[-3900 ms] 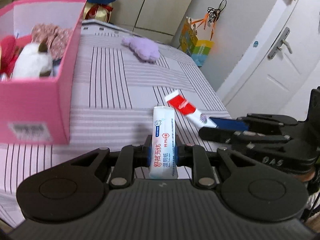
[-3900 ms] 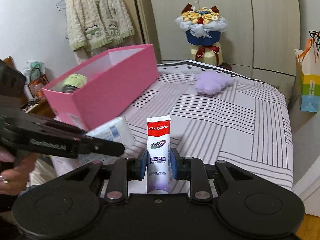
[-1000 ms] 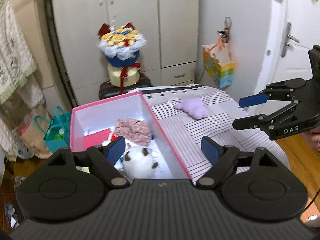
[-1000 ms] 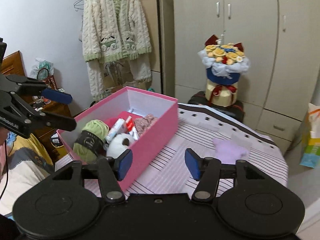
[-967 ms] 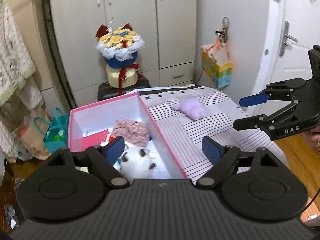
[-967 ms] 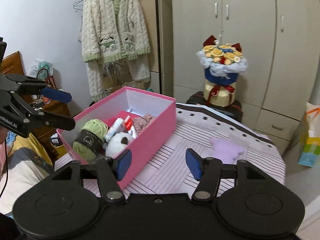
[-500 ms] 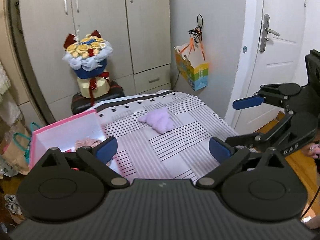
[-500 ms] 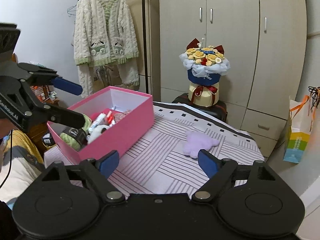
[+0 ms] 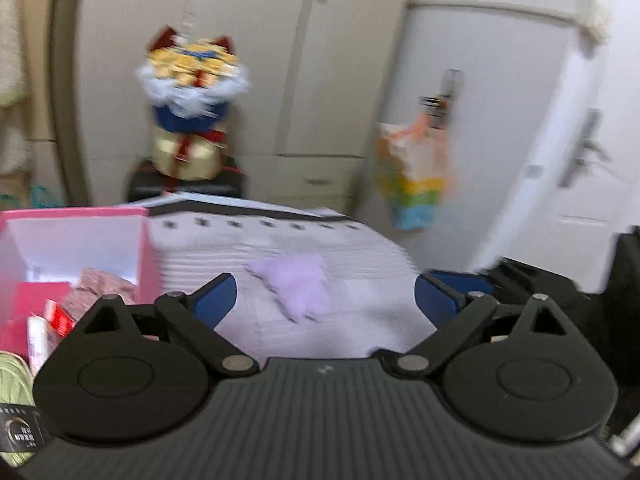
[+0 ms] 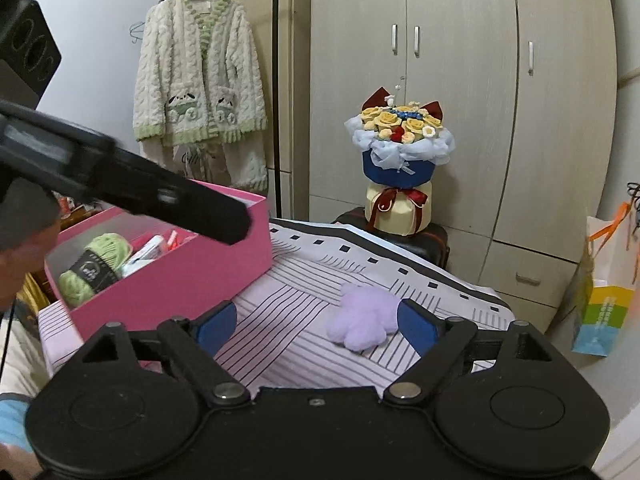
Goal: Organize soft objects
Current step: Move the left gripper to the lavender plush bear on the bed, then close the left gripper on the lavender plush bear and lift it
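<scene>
A purple plush (image 10: pixel 362 322) lies alone on the striped bed cover (image 10: pixel 300 304); it is blurred as the purple plush (image 9: pixel 294 286) in the left wrist view. My right gripper (image 10: pixel 317 320) is open and empty just short of it. My left gripper (image 9: pixel 325 298) is also empty, its wide jaws closing slightly, with the plush farther off between them. The pink box (image 10: pixel 180 276) at the left holds green yarn (image 10: pixel 92 268), a toothpaste tube (image 9: pixel 56 320) and pink fabric (image 9: pixel 100 286). One black finger (image 10: pixel 160 196) of the left gripper crosses above the box.
A flower bouquet (image 10: pixel 400 152) stands on a black case beyond the bed, before the wardrobe. A colourful gift bag (image 10: pixel 604 292) hangs at the right near a white door (image 9: pixel 580 160). A knitted cardigan (image 10: pixel 200 92) hangs behind the box. The bed's edge drops off at the right.
Both grippers let go of the wipes pack and toothpaste held earlier. Over the last second both opened wider, sank and came closer to the purple plush.
</scene>
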`<action>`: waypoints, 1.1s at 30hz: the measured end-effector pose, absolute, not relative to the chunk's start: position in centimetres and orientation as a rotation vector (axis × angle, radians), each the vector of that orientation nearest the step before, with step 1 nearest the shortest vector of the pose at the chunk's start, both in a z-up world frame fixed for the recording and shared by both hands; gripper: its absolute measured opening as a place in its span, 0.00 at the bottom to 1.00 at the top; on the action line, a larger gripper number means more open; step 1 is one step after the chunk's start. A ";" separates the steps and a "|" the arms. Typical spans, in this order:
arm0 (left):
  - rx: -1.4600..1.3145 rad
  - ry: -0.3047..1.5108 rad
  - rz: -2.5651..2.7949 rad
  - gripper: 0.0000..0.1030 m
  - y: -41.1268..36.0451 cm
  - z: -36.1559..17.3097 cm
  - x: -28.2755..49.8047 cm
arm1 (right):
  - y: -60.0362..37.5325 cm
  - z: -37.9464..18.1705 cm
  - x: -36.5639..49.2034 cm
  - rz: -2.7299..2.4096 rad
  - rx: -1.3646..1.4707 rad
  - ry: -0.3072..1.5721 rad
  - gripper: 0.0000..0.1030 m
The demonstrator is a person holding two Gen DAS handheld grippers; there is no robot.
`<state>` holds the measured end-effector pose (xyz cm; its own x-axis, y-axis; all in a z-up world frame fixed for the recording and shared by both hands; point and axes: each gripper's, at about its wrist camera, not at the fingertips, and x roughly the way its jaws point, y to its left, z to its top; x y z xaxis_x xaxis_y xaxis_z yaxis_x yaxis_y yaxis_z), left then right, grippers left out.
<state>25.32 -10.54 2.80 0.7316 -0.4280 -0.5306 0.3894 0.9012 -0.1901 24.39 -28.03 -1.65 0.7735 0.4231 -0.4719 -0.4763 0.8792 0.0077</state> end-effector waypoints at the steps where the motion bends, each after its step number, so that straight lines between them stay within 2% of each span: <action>1: -0.064 0.599 -0.422 0.93 -10.9 2.2 26.0 | -28.0 -2.2 25.0 0.483 -0.113 0.486 0.88; 9: -0.164 0.697 -0.306 0.78 -13.2 -3.3 32.7 | -27.6 -6.6 30.7 0.473 -0.120 0.523 0.88; 12: -0.244 0.793 -0.287 0.71 -13.0 -5.0 34.7 | -27.5 -8.2 32.8 0.474 -0.122 0.560 0.88; 19: -0.322 0.815 -0.264 0.61 -14.4 -7.5 36.5 | -27.9 -10.2 35.9 0.491 -0.046 0.605 0.85; 25: -0.385 0.815 -0.253 0.58 -14.5 -9.4 38.0 | -27.6 -11.4 36.6 0.503 -0.020 0.634 0.83; 29: -0.443 0.840 -0.275 0.57 -14.1 -10.6 38.7 | -26.9 -12.1 36.8 0.488 -0.065 0.642 0.76; 31: -0.430 0.839 -0.274 0.47 -14.3 -10.9 38.7 | -26.7 -12.3 36.5 0.496 -0.079 0.634 0.71; 32: -0.428 0.835 -0.276 0.43 -14.3 -11.0 38.6 | -26.6 -12.4 36.3 0.504 -0.076 0.633 0.56; 33: -0.437 0.841 -0.279 0.36 -14.3 -11.2 38.6 | -26.6 -12.4 36.2 0.509 -0.074 0.635 0.56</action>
<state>38.56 -14.26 -11.16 0.6383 -0.4050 -0.6546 0.0660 0.8761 -0.4777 36.20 -26.56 -12.45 0.6871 0.4322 -0.5841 -0.4764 0.8749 0.0870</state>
